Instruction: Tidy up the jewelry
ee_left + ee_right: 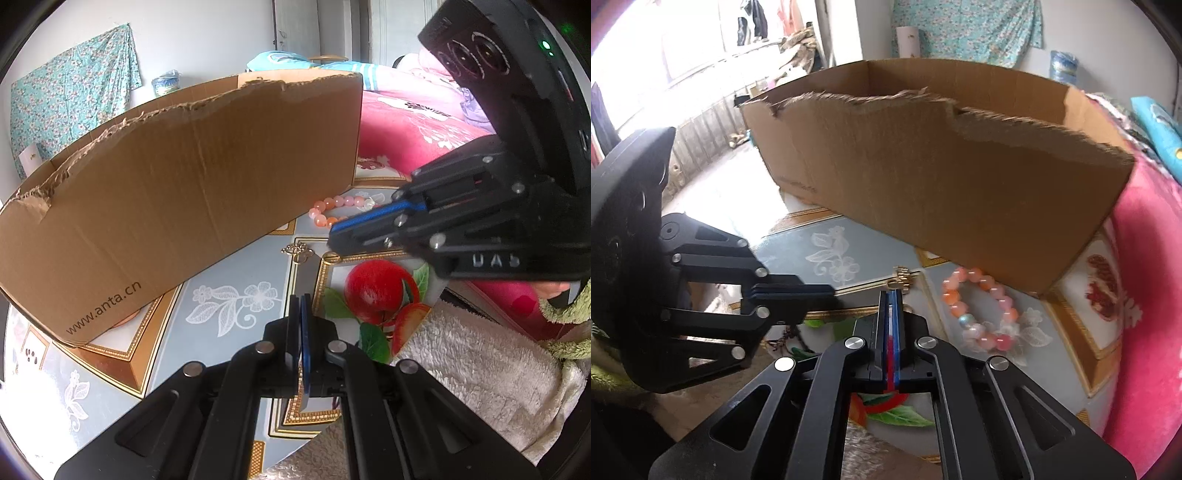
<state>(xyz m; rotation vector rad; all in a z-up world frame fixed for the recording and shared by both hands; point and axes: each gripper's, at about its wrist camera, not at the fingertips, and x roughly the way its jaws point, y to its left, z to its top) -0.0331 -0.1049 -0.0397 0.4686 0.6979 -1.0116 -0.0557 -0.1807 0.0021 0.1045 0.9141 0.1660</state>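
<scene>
A torn cardboard box [177, 192] [945, 192] stands on the patterned table. A pink and orange bead bracelet [334, 210] [982, 310] lies beside the box's near corner. A small gold trinket [297, 253] [903, 278] and a gold ring [331, 257] lie on the table in front of the box. My left gripper [301, 299] [827, 290] is shut and empty, short of the trinket. My right gripper [892, 295] [332, 240] is shut, its tip just above the gold ring and trinket. I cannot tell if it touches them.
A white fluffy towel [480, 373] lies at the table's near right edge. A pink floral bedspread [406, 125] [1148, 295] lies behind and to the right of the table. A floral cloth [70, 107] hangs on the wall.
</scene>
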